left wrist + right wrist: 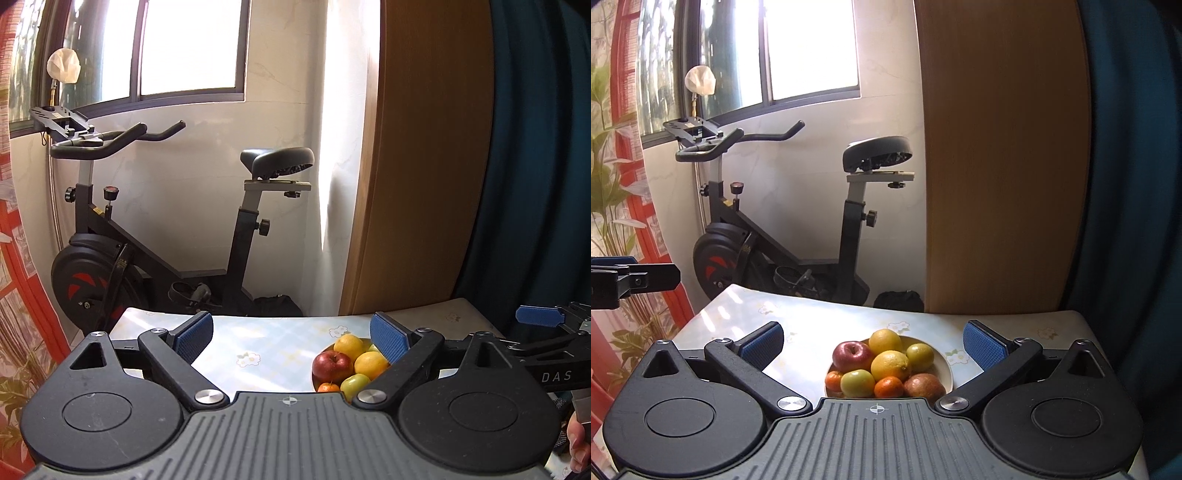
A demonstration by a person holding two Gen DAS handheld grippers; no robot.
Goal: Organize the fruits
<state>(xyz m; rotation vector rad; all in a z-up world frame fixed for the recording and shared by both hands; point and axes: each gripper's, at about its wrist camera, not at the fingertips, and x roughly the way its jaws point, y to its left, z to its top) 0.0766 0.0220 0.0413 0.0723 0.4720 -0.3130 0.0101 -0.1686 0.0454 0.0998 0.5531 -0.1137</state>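
Observation:
A cream bowl (946,369) of fruit sits on the table. It holds a red apple (850,355), oranges (890,364), a green apple (857,382), small tangerines (888,387) and a brownish fruit (924,386). My right gripper (874,345) is open and empty, held above and just short of the bowl. My left gripper (293,341) is open and empty, to the left of the bowl (327,349); its right finger hides part of the fruit (331,365). Each gripper shows at the edge of the other's view.
The table (812,325) has a pale floral cover. Behind it stand an exercise bike (783,236), a wooden panel (997,166) and a dark blue curtain (1126,184). A red patterned curtain (22,295) hangs at the left.

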